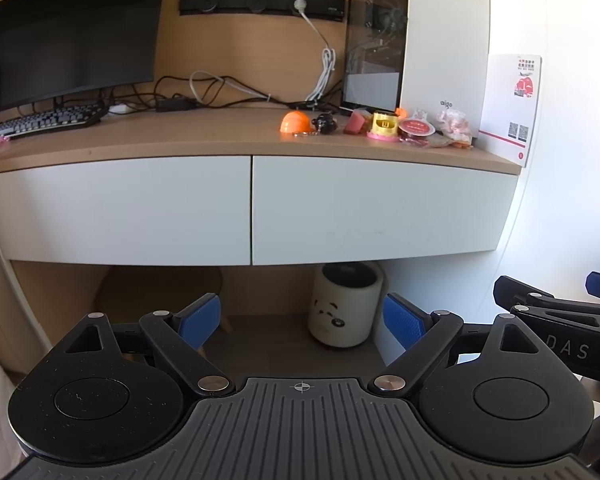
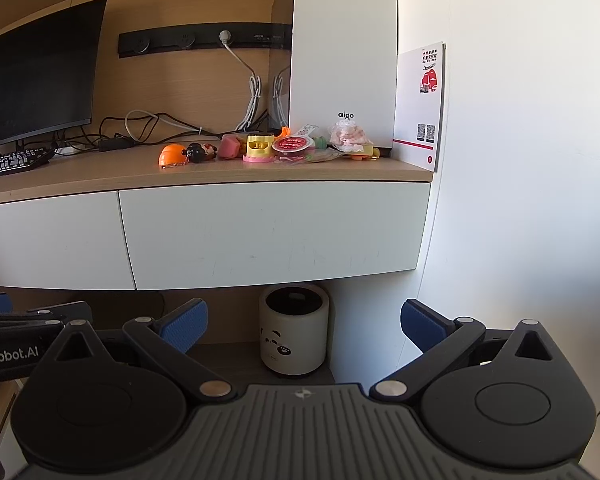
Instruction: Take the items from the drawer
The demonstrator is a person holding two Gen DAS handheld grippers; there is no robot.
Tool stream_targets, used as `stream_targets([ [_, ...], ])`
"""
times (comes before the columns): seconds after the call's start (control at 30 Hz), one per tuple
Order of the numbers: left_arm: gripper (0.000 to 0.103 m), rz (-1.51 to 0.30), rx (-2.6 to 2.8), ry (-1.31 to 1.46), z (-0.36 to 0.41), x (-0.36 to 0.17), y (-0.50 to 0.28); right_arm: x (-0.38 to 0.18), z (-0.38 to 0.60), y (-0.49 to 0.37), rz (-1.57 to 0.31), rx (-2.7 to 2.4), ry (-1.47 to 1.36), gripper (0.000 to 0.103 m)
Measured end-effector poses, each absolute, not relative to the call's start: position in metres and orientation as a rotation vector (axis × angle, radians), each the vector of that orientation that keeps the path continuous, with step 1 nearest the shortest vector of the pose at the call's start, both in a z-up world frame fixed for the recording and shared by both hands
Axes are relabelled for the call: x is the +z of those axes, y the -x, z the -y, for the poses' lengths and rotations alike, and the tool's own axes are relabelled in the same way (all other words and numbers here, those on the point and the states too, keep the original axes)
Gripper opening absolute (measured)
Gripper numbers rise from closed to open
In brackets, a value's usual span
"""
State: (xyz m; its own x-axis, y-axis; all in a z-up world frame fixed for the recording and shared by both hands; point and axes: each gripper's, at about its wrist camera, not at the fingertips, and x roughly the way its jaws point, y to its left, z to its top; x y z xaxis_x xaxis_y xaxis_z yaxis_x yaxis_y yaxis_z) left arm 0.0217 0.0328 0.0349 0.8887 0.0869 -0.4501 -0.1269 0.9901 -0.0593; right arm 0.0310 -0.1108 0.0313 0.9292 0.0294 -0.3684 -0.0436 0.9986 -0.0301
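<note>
Wooden desk [image 2: 100, 172] carries two white drawers beneath its edge, both closed; the right drawer [image 2: 276, 232] sits directly below a row of small toys [image 2: 260, 148] (orange ball, yellow cup, wrapped sweets). Left gripper [image 1: 302, 320] and right gripper [image 2: 304, 324] hang below that drawer, fingers spread apart, holding nothing.

Both grippers level, side by side
Left gripper [image 1: 302, 320] and right gripper [image 2: 304, 326] each have blue pads spread wide, gripping nothing.
</note>
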Motion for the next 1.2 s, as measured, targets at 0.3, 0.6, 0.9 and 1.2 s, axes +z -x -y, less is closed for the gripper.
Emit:
stream_targets([
  [0.3, 0.092, -0.467, 0.109, 0.089, -0.0331, 0.0324, -0.0217, 0.0295, 0.1120, -0.0312, -0.382, 0.039, 0.037, 0.103],
  [0.6, 0.092, -0.468, 0.109, 0.090, -0.0334, 0.0307, -0.0207, 0.0287, 0.1131, -0.0312, -0.385, 0.039, 0.035, 0.103],
  [0.9, 0.092, -0.468, 0.109, 0.089, -0.0338, 0.0313, -0.0214, 0.0286, 0.1128, -0.0313, -0.385, 0.038, 0.035, 0.103],
  [1.2, 0.092, -0.469, 0.109, 0.090, -0.0338, 0.0315, -0.0214, 0.0282, 0.1135, -0.0318, -0.387, 0.039, 0.034, 0.103],
])
